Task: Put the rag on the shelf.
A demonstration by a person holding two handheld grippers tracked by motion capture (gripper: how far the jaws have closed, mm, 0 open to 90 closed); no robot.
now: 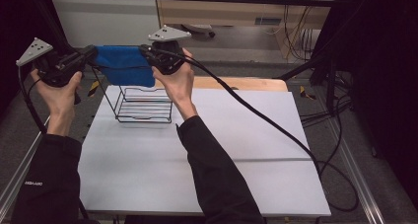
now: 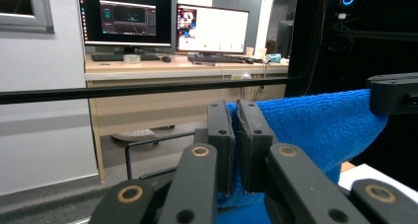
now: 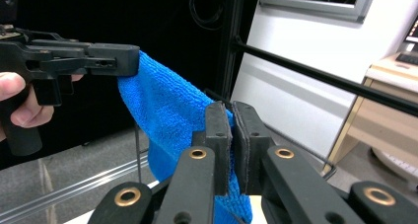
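Evidently the blue cloth [image 1: 124, 66] is held stretched between the left gripper [image 1: 91, 54] and the right gripper [image 1: 145, 51], each clamped on a top corner, above the wire rack [image 1: 143, 105]. It is judged soft, light and limp; corners are best gripped.

Count of items on my rig.
I count two grippers, left [image 1: 91, 53] and right [image 1: 144, 50]; one blue cloth [image 1: 123, 65]; one wire rack [image 1: 143, 104]; one table [image 1: 207, 174]; two monitors [image 2: 125, 18].
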